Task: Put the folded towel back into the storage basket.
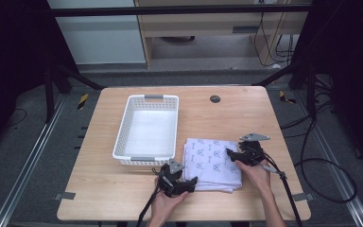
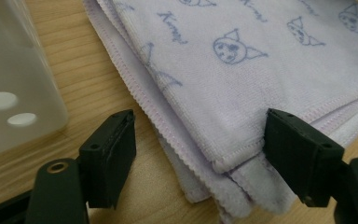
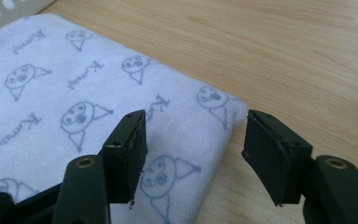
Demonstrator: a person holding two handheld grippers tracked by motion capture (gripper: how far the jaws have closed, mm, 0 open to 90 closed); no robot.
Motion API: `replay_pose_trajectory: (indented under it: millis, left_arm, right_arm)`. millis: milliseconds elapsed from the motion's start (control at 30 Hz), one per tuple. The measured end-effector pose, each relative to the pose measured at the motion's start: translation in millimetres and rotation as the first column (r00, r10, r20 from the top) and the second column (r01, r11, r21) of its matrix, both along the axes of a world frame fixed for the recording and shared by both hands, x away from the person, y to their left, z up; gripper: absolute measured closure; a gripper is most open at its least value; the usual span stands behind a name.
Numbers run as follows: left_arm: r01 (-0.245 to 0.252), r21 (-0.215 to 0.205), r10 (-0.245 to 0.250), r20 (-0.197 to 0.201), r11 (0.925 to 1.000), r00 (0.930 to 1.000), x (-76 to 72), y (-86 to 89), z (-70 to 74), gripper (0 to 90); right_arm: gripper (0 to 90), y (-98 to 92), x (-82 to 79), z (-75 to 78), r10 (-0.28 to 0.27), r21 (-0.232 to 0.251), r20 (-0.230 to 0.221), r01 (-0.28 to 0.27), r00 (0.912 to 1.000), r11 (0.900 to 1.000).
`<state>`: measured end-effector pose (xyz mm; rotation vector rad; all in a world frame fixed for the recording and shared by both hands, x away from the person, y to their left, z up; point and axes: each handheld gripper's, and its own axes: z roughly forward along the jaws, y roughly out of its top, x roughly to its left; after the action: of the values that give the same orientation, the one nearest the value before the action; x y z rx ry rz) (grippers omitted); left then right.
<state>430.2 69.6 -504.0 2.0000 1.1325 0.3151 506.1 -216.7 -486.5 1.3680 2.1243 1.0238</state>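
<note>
Lying flat on the wooden desk (image 1: 123, 189), the folded towel (image 1: 212, 163) sits just right of the white perforated basket (image 1: 146, 128), close to the near edge. Towel is pale lilac, printed with cat faces and script; several stitched layers show stacked at its near left corner in the left gripper view.

Left gripper (image 1: 177, 182) at that near left corner, jaws wide apart. The corner layers lie between them; the right jaw stands right at the towel's edge, the left jaw is clear of it over bare wood. No clamp.

Right gripper (image 1: 246, 153) at the towel's right edge, jaws apart. One jaw hovers over the cloth, the other over bare desk beside the fold; nothing pinched between them.

Basket interior empty of cloth.
</note>
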Motion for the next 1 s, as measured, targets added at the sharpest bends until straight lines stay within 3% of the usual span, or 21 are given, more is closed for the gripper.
replay_pose_trajectory:
  millis: [133, 433, 500, 733, 900, 1000]
  left_arm:
    - [-0.005, -0.002, 0.005, -0.002, 1.0000, 1.0000, -0.9, -0.9, 0.3, 27.0]
    - [-0.019, -0.011, 0.019, -0.025, 0.9998, 0.9995, -2.6, -5.8, 2.4, 41.8]
    - [-0.027, -0.014, 0.026, -0.039, 0.9995, 0.9989, -3.3, -7.1, 3.4, 45.6]
    - [-0.017, -0.045, 0.013, -0.084, 0.9988, 0.9964, -2.3, -5.7, 4.6, 57.9]
    - [-0.013, -0.054, 0.008, -0.080, 0.9984, 0.9968, -2.5, -5.3, 6.0, 69.6]
    - [-0.012, -0.049, 0.009, -0.066, 0.9987, 0.9978, -3.8, -6.4, 7.1, 72.0]
  right_arm:
    - [41.1, 0.9, 0.0, -5.1, -0.003, -0.008, -0.012, 0.003, 0.9999, 1.000]
    - [48.6, 3.0, 0.1, -10.3, -0.005, 0.006, -0.033, 0.005, 0.9995, 1.000]
    - [51.4, 2.5, -0.7, -11.8, -0.014, 0.033, -0.042, 0.015, 0.9990, 0.999]
    - [62.7, 3.7, -1.5, -11.3, -0.002, 0.057, -0.057, 0.006, 0.9984, 0.998]
    - [73.2, 6.3, -2.8, -9.0, 0.005, 0.048, -0.051, -0.002, 0.9987, 0.999]
    - [75.3, 6.6, -3.4, -8.0, 0.011, 0.043, -0.044, -0.009, 0.9990, 0.999]
